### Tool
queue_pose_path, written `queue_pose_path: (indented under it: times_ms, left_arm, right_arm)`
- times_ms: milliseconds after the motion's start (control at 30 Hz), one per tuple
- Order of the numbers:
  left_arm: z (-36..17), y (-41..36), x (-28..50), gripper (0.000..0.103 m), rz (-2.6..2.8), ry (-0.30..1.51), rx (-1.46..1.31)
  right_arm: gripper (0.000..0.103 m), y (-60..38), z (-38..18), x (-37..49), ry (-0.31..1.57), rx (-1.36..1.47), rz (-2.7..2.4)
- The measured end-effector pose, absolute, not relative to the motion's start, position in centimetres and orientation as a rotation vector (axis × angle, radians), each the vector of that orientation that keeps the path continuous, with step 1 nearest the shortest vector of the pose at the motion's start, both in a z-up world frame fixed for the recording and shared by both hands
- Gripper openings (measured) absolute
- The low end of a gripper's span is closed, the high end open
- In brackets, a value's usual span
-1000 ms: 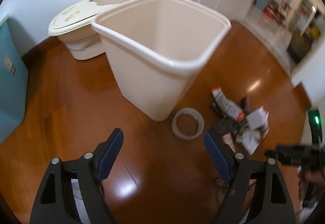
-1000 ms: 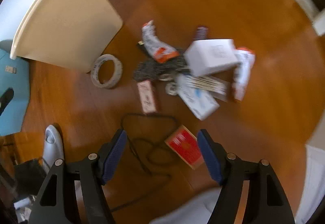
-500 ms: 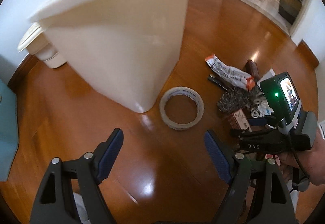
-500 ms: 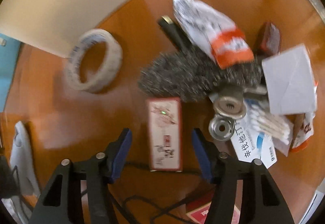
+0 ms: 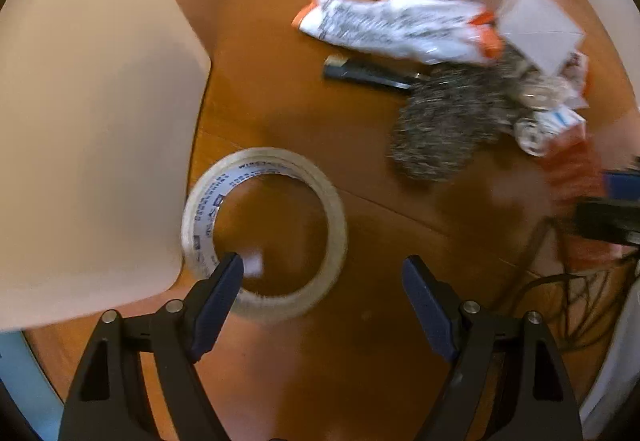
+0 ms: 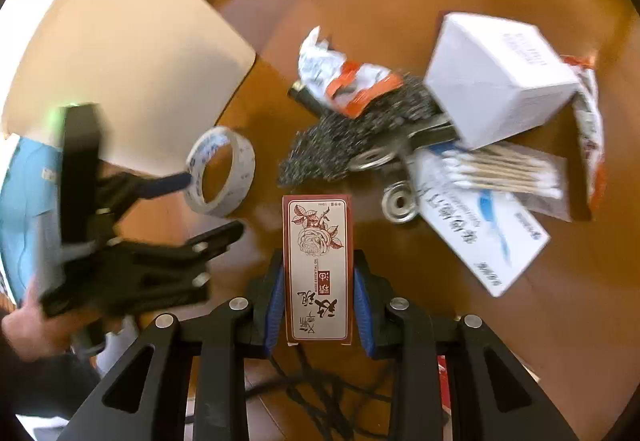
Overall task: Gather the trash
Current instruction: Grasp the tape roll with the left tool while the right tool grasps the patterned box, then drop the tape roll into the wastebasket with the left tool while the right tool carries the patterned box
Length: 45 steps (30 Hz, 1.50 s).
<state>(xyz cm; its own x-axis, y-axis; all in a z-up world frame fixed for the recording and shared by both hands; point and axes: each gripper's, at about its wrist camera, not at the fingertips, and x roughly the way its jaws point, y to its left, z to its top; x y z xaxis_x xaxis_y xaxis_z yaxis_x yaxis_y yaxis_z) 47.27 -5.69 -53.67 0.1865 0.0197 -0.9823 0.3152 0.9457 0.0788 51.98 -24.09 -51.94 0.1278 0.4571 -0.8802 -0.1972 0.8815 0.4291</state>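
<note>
My right gripper (image 6: 318, 277) is shut on a small red and white rose-print box (image 6: 317, 261), its blue pads pressing both long sides. My left gripper (image 5: 322, 275) is open, low over a tape roll (image 5: 336, 209) lying on the wood floor next to the cream trash bin (image 5: 88, 129); one finger reaches into the roll's ring, as the right wrist view (image 6: 222, 171) shows. A trash pile lies beyond: a white and orange wrapper (image 5: 396, 27), steel wool (image 5: 444, 125), a white box (image 6: 496, 73), cotton swabs (image 6: 504, 173).
The bin (image 6: 128, 69) stands left of the pile. Black cables (image 5: 560, 301) trail on the floor at the right, also under my right gripper (image 6: 320, 393). A blue and white packet (image 6: 484, 233) and metal washers (image 6: 398, 201) lie in the pile. A blue surface (image 6: 24, 201) is far left.
The right gripper has closed on the rose-print box. The left gripper has dropped down to the tape roll beside the bin, one finger now inside its ring.
</note>
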Motion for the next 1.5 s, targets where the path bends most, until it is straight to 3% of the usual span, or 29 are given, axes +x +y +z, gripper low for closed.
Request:
queue_pose_path:
  times_ms: [167,233,300,400,633,900,1067,1267,1500]
  left_arm:
    - [-54.4,-5.5,47.5,0.077,-0.211,1.381,0.233]
    - [-54.2,-5.2,47.2,0.06,-0.235,1.378,0.207]
    - [-53.7,-5.6,46.7,0.016,-0.243,1.361,0.205]
    - [-53.6,-5.7,46.3,0.01,-0.245,1.391,0.162]
    - [-47.7,-7.0,43.6,0.009,-0.211,1.318,0.126]
    - [-31.1,-8.8,41.7,0.009,-0.2,1.065,0.088]
    - [-22.7,-5.6,43.3,0.009,-0.122,0.943,0.077]
    - [-20.6,-1.0,46.4,0.009,-0.007,0.934,0.074]
    - [-21.7,3.9,48.3,0.01,0.03,0.982,0.035]
  right_arm:
    - [0.033,-23.6,-49.4,51.4,1.326,0.269,0.468]
    - [0.033,-24.1,-48.9,51.7,1.331,0.277,0.46]
    - [0.033,-24.1,-48.6,51.8,1.334,0.276,0.453]
    - [0.033,-24.2,-47.6,51.8,1.337,0.269,0.446]
    - [0.033,-24.3,-41.8,51.7,1.298,0.209,0.436]
    - [0.033,-26.5,-29.0,49.7,1.218,0.193,0.387]
    - [0.033,-27.8,-20.0,47.0,1.136,0.168,0.382]
    - [0.033,-26.8,-13.3,45.1,1.057,0.125,0.422]
    - [0.033,-24.0,-11.8,45.2,1.07,0.108,0.46]
